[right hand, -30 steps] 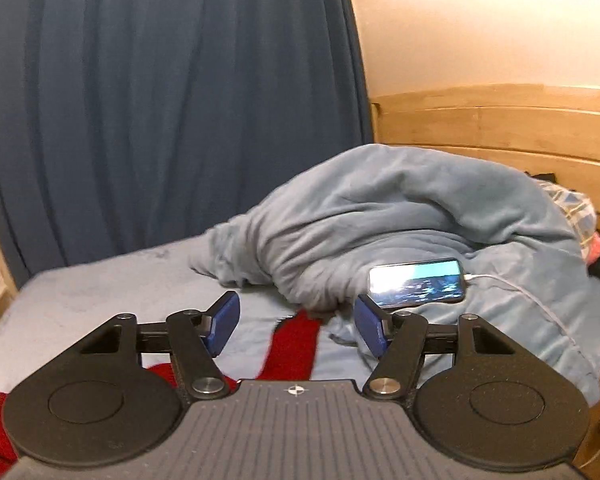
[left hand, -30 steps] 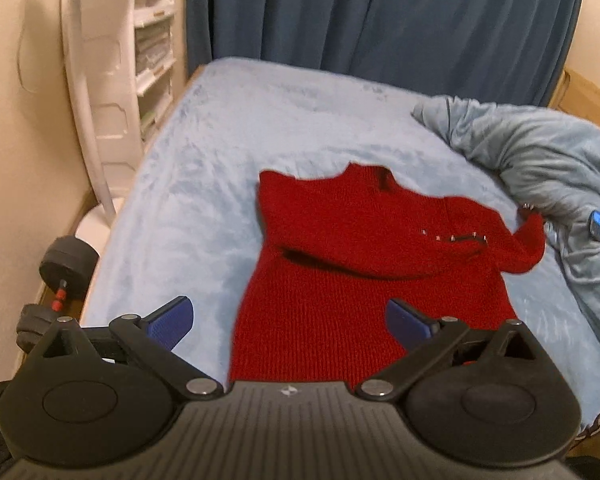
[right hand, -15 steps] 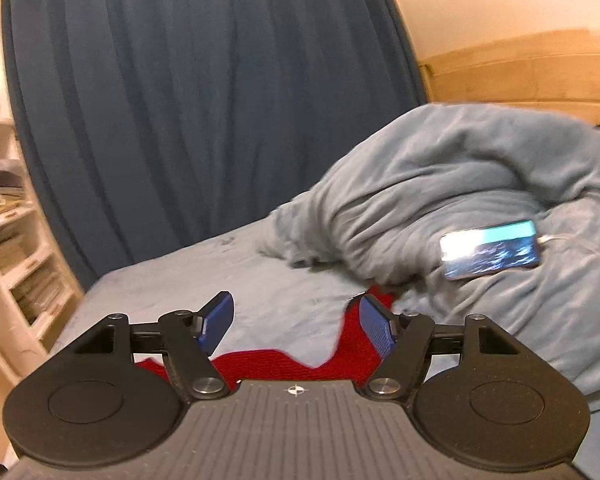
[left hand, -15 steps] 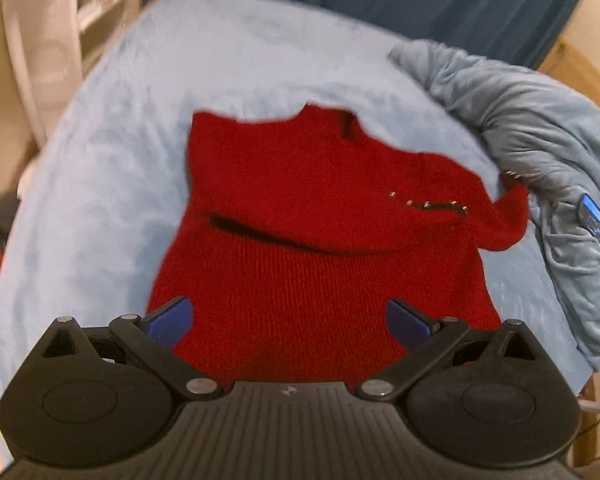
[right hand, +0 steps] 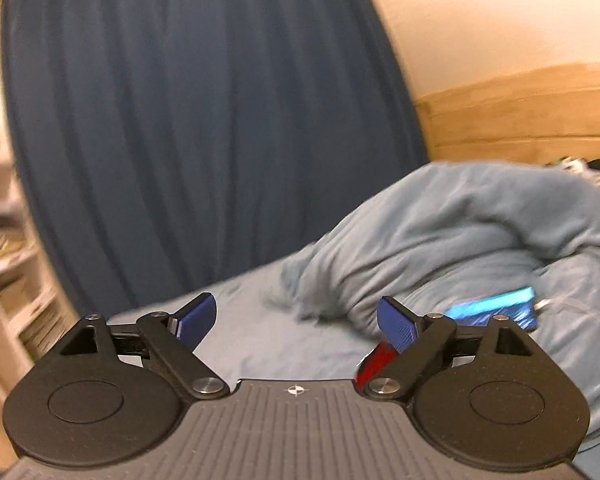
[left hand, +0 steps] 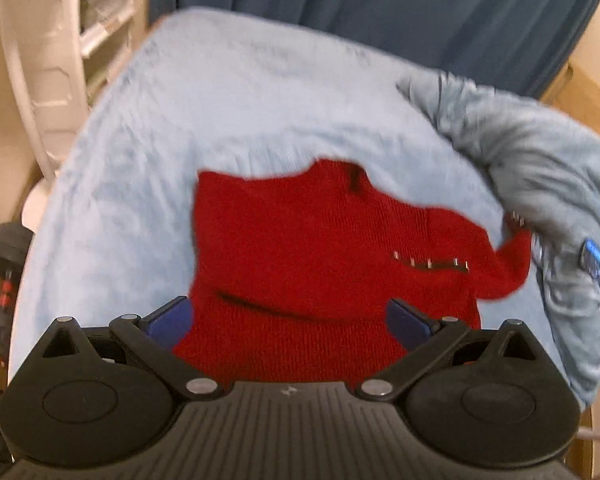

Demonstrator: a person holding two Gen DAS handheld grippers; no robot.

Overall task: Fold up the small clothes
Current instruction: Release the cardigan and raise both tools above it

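Note:
A red knit sweater (left hand: 320,256) lies flat on the light blue bed cover (left hand: 147,184), its left sleeve folded across the chest and its right sleeve (left hand: 508,264) reaching toward the heaped blanket. My left gripper (left hand: 287,320) hovers over the sweater's lower half, open, with nothing between its blue pads. My right gripper (right hand: 295,320) points almost level over the bed; its jaws are opening with nothing between them. Only a red sliver of the sweater (right hand: 376,364) shows under its right finger.
A crumpled grey-blue blanket (left hand: 540,184) is heaped at the right with a lit phone (right hand: 496,310) on it. A dark blue curtain (right hand: 203,140) hangs behind the bed. A white fan stand (left hand: 27,80), shelves and a dumbbell (left hand: 3,252) stand left; a wooden headboard (right hand: 520,120) at the right.
The left gripper has moved over the sweater, which now fills more of its view. The right gripper has risen and tilted up, its jaws have widened, and less of the sweater shows beneath it.

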